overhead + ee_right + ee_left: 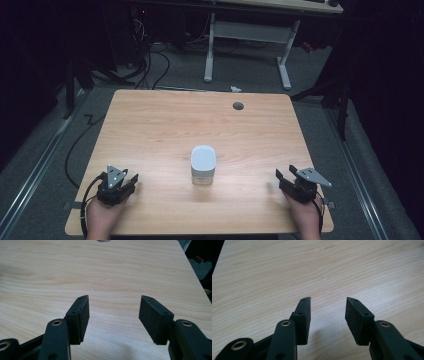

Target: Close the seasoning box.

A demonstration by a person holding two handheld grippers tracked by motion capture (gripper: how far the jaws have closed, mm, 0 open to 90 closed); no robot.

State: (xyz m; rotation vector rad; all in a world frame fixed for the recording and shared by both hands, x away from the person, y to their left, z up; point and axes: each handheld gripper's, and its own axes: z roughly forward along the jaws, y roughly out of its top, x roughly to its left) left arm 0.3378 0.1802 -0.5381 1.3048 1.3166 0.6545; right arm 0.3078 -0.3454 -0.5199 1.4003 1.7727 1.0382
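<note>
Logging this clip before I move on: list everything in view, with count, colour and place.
Table: one, light wood, centre of the high view.
Container: one, white lid, clear body, upright at table centre.
Grommet hole: one, grey, far right part of tabletop.
Desk frame: one, white, on the floor beyond.
Cables: several, black, far-left floor.
Left gripper: one, black, near-left edge, open.
Right gripper: one, black, near-right edge, open.
Hands: two, holding the grippers.

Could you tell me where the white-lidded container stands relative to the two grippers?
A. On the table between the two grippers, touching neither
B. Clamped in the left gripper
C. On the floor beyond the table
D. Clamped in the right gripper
A: the white-lidded container stands on the table, apart from the open left gripper and right gripper.
</note>
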